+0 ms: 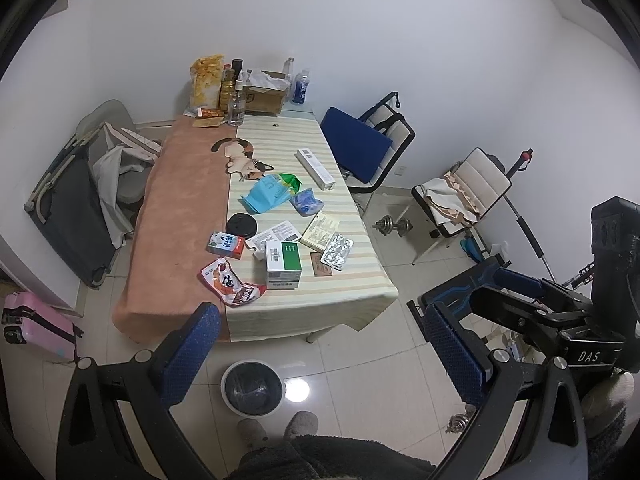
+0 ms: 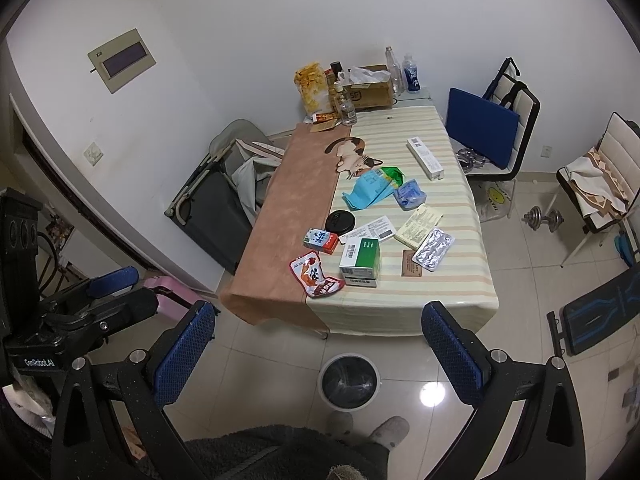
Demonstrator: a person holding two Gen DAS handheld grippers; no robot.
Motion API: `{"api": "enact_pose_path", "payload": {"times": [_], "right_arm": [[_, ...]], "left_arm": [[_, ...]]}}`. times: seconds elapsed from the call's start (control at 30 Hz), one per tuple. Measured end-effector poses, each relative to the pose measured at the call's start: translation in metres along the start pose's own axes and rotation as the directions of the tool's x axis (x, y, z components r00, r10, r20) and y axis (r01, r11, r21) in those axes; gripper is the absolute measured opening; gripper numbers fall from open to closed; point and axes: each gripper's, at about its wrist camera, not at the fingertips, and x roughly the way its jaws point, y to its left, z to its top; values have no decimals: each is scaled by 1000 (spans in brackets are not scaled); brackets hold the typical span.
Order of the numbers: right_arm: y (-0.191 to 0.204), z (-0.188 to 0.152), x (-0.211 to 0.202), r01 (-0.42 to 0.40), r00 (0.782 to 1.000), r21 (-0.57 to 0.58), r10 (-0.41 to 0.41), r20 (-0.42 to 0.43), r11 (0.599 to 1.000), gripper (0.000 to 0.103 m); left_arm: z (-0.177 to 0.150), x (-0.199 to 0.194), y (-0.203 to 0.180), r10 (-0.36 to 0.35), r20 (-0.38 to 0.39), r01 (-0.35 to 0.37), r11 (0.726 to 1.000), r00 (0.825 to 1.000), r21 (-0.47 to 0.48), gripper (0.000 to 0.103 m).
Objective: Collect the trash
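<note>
Trash lies scattered over the near half of the table [image 1: 360, 280], all of it well apart from both grippers, which hang above the floor short of the table's near edge. Furthest left, the red snack wrapper [image 1: 230, 284] sits at the seam between the orange cloth and the striped one; it looks light, crinkly and slick, so a pinch on a raised corner seems the surest hold. Just beyond it is a small milk carton [image 1: 225, 245], probably stiff enough to take across its narrow sides. The green-and-white box [image 1: 283, 265] stands near the middle, rigid, likely light if empty. Further back, the blue plastic bag [image 1: 264, 194] is limp and would bunch between the pads. To the right, the foil blister pack [image 1: 337, 251] lies flat, thin and slippery, best taken at an overhanging edge. The bin [image 1: 253, 388] stands on the floor just in front of the table, lined with a dark bag.

The left gripper [image 1: 320, 354] is spread wide and empty; the right gripper [image 2: 318, 354] likewise gapes, holding nothing.
</note>
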Motion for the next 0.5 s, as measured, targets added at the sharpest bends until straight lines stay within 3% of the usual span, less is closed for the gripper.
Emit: {"api": "enact_pose_path", "payload": {"times": [0.5], "right_arm": [[-3, 1, -3, -8, 1000, 2, 8, 3, 1000, 103]], "left_arm": [[-1, 3, -6, 1, 2, -1, 1000, 1000, 0, 103]]}}
